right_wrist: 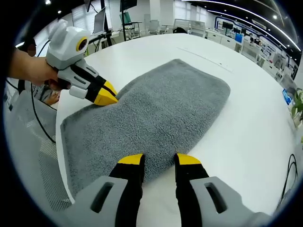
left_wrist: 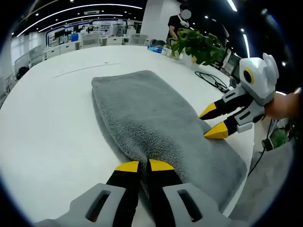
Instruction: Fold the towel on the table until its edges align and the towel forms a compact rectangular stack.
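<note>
A grey towel (left_wrist: pixel 151 113) lies lengthwise on the white table (left_wrist: pixel 57 109), looking folded into a long strip. My left gripper (left_wrist: pixel 144 165) is at the towel's near edge, its jaws almost together with a fold of cloth pinched between them. In the right gripper view it (right_wrist: pixel 108 97) comes in from the left, held by a hand, its tips closed on the towel's (right_wrist: pixel 165 104) far long edge. My right gripper (right_wrist: pixel 160 160) is open, its jaws straddling the opposite long edge. From the left gripper view it (left_wrist: pixel 213 122) hovers open at the towel's right side.
A potted plant (left_wrist: pixel 199 45) and black cables (left_wrist: pixel 213 80) sit at the table's far right corner. A person (left_wrist: pixel 177 23) stands behind it. The table edge runs close to the towel's end (right_wrist: pixel 61 142). Bare tabletop (right_wrist: pixel 255 118) stretches to the right.
</note>
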Motion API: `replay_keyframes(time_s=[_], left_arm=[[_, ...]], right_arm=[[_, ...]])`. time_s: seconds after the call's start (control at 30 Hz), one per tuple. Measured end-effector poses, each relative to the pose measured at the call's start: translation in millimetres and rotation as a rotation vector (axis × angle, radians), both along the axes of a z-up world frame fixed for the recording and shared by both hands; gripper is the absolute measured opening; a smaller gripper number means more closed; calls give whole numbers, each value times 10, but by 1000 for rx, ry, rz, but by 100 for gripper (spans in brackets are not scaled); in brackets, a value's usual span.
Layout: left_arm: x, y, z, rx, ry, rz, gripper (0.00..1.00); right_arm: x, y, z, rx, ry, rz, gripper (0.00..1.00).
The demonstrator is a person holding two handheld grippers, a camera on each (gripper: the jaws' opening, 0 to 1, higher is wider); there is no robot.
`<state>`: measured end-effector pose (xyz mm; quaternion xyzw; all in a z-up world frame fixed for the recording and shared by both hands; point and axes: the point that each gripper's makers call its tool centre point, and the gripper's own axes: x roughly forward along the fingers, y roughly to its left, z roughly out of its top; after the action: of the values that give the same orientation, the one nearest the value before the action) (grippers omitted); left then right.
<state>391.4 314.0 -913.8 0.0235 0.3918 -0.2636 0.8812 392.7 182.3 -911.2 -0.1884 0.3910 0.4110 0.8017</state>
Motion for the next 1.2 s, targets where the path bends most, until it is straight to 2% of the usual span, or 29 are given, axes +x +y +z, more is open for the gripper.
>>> replay_keyframes(time_s=[0.1, 0.2, 0.3, 0.63, 0.7, 0.73, 0.77, 0.8, 0.83, 0.87, 0.93, 1.07, 1.13, 1.2], left_arm=[[-27, -125, 5, -15, 12, 3, 6], [-40, -235, 14, -1, -5, -33, 6], [-5, -198, 19, 6, -4, -43, 6], [0, -62, 46, 2, 2, 43, 11], [29, -42, 109, 24, -19, 53, 10], [65, -32, 163, 31, -49, 58, 9], [113, -19, 224, 19, -67, 80, 9], [156, -34, 275, -23, -70, 113, 9], [174, -81, 331, -80, -54, 132, 9], [173, -110, 353, -95, -42, 129, 10], [233, -124, 289, -64, -41, 103, 10], [152, -224, 168, 28, -39, -2, 10], [137, -229, 72, 43, -12, -10, 10], [165, -209, 83, 52, -27, -21, 10]], right_arm=[[-2, -133, -2, -6, -8, -2, 25], [14, -253, -3, -1, -13, -16, 25], [8, -289, -2, 15, 1, -39, 26], [2, -223, -1, -20, -17, -16, 25], [3, -226, 1, -20, -17, -16, 25], [3, -226, 3, -20, -19, -16, 25], [1, -225, 10, -21, -20, -19, 25], [-2, -221, 14, -20, -22, -21, 24], [-9, -214, 14, -19, -25, -23, 24], [-11, -213, 12, -21, -30, -24, 24], [2, -215, 10, -15, -31, -40, 24], [4, -217, -1, -6, -25, -70, 25], [8, -215, -3, -7, -20, -84, 25], [6, -200, -8, -11, -22, -85, 25]])
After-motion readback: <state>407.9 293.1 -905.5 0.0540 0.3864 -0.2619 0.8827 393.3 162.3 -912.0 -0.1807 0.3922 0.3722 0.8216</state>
